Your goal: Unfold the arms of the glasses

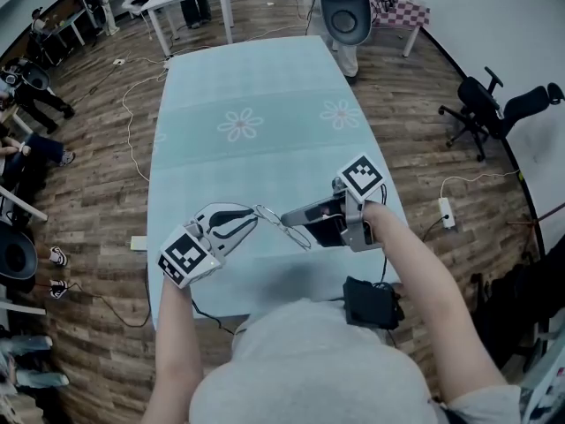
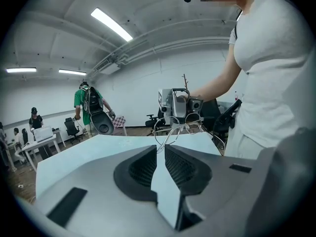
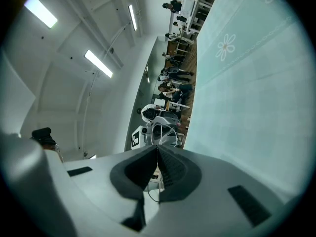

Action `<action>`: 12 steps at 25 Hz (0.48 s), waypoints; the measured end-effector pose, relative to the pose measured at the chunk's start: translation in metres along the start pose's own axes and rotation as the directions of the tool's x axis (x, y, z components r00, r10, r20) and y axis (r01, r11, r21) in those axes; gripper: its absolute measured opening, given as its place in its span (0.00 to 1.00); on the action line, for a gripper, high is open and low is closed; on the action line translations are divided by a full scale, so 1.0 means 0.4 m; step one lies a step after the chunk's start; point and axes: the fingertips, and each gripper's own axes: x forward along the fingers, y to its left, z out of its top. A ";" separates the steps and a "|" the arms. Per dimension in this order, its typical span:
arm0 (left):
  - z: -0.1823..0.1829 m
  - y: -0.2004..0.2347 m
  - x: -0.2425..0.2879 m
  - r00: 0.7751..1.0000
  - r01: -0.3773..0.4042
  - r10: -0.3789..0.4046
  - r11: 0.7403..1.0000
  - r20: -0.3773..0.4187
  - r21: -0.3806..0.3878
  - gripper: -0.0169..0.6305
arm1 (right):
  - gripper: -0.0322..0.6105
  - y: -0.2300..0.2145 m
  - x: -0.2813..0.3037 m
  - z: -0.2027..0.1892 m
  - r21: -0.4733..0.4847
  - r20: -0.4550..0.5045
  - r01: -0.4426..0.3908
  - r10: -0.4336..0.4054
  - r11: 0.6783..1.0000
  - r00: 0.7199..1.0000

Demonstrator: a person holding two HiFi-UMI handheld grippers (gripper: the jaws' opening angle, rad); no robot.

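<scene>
Thin wire-framed glasses (image 1: 284, 226) hang just above the near edge of the pale teal table (image 1: 247, 87), between my two grippers. My right gripper (image 1: 291, 219) is shut on the frame by the lenses. From the left, my left gripper (image 1: 256, 212) reaches one arm of the glasses. In the left gripper view the end of that arm lies between the jaws (image 2: 160, 151). A narrow gap of table colour still shows on either side of the wire. Beyond it are the lenses (image 2: 180, 127) and the right gripper (image 2: 175, 107). The right gripper view shows its jaws (image 3: 157, 149) closed on thin wire.
The tablecloth has flower prints (image 1: 240, 124). A person with a round black rig (image 1: 344, 7) stands at the table's far end. Office chairs (image 1: 490, 109) and a power strip (image 1: 446, 212) are on the wooden floor to the right. People sit at desks at far left.
</scene>
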 end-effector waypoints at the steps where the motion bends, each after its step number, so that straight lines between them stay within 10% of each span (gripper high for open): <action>1: 0.001 0.000 -0.001 1.000 0.001 -0.001 1.000 0.003 -0.001 0.12 | 0.07 0.000 -0.002 0.001 0.001 0.003 -0.001 0.001 1.000 1.000; 12: -0.001 0.002 -0.017 1.000 -0.010 0.010 1.000 0.006 -0.004 0.11 | 0.07 -0.005 -0.019 0.012 0.008 0.035 0.002 -0.002 1.000 0.999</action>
